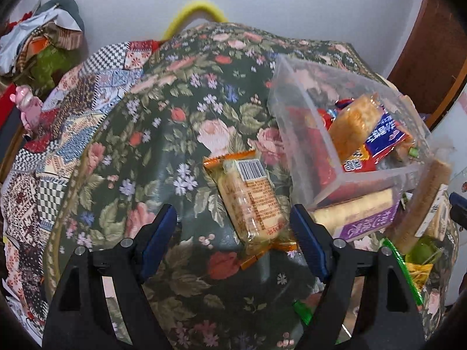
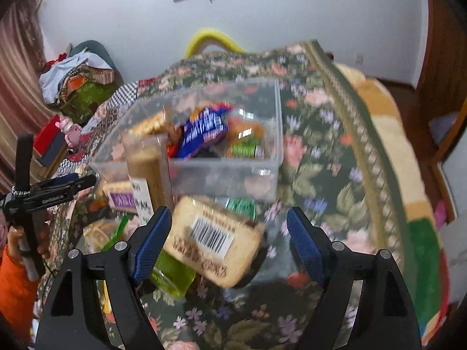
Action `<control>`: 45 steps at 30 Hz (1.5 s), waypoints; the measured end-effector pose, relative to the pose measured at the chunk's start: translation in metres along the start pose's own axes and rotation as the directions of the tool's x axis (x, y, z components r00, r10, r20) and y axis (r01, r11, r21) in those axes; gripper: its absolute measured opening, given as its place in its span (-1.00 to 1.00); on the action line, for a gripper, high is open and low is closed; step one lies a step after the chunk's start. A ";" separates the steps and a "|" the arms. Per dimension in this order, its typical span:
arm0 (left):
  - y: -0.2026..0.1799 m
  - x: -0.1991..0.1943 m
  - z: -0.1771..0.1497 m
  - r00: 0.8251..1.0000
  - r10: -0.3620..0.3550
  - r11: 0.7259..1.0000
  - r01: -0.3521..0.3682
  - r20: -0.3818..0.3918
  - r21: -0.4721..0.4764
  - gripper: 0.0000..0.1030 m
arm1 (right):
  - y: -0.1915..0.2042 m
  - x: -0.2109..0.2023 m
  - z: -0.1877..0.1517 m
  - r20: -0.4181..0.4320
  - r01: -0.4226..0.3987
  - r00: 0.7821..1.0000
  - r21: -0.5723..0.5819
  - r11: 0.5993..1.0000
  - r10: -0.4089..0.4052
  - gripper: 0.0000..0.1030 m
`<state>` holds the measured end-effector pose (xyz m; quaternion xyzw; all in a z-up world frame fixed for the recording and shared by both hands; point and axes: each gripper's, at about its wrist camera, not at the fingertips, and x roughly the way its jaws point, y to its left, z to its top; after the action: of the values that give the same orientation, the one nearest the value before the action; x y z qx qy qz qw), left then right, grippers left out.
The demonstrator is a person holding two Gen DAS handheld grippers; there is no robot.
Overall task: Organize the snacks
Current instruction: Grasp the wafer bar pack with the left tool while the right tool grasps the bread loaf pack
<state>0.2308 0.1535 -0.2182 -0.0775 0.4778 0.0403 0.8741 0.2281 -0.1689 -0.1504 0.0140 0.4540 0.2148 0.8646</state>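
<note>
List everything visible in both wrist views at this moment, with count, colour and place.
clear bin: 1, transparent, on the floral cloth, holds several snack packs
blue snack pack: 1, blue, inside bin
orange-edged cracker pack: 1, lies on cloth left of bin
barcode cracker pack: 1, tan, in front of bin
purple-labelled pack: 1, against bin's near wall
floral cloth: 1, dark green with pink roses
pink figurine: 1, far left
left gripper: open, black with blue pads
right gripper: open, same colours

Floral tablecloth point(image 1: 181, 116) bears clear bin point(image 1: 294, 122), wrapped snacks point(image 1: 251, 201)
</note>
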 end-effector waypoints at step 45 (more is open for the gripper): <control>-0.021 -0.054 -0.027 0.991 0.015 0.997 -0.025 0.134 0.072 -0.31 | 0.018 0.017 -0.011 -0.051 0.030 0.998 0.049 0.998 -0.027 0.67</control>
<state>0.1821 0.1285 -0.1847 -0.0376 0.4203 0.0364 0.9059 0.2212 -0.1478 -0.1668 0.0235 0.4811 0.1916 0.8551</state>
